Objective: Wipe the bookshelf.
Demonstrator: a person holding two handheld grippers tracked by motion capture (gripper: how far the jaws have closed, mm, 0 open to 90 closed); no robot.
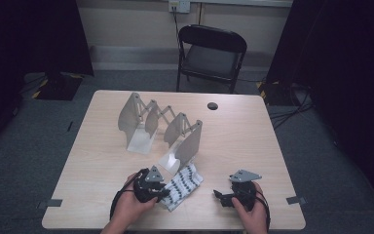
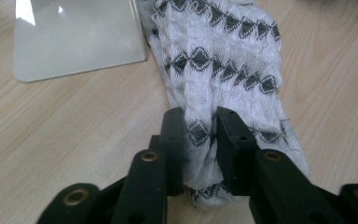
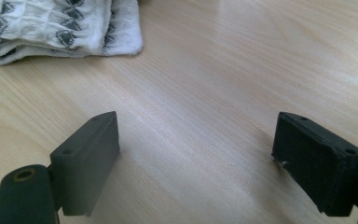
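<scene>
The left gripper (image 2: 200,135) is pinching a raised fold of the folded white cloth with black diamond bands (image 2: 219,60), which is lying on the pale wooden table (image 1: 102,161) just before the grey accordion rack (image 1: 160,127), probably to lift it. The right gripper (image 3: 196,154) is resting apart, jaws spread wide on nothing. The left gripper view is revealing the pinch, while the high view is giving the rack's whole shape.

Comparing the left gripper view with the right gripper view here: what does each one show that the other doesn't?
Left gripper view: the left gripper, fingers pinching a fold of the white patterned cloth, and a flat white plate of the rack on the table.
Right gripper view: the right gripper, fingers wide apart over bare wood, holding nothing.
Both: the cloth and the wooden table.
</scene>
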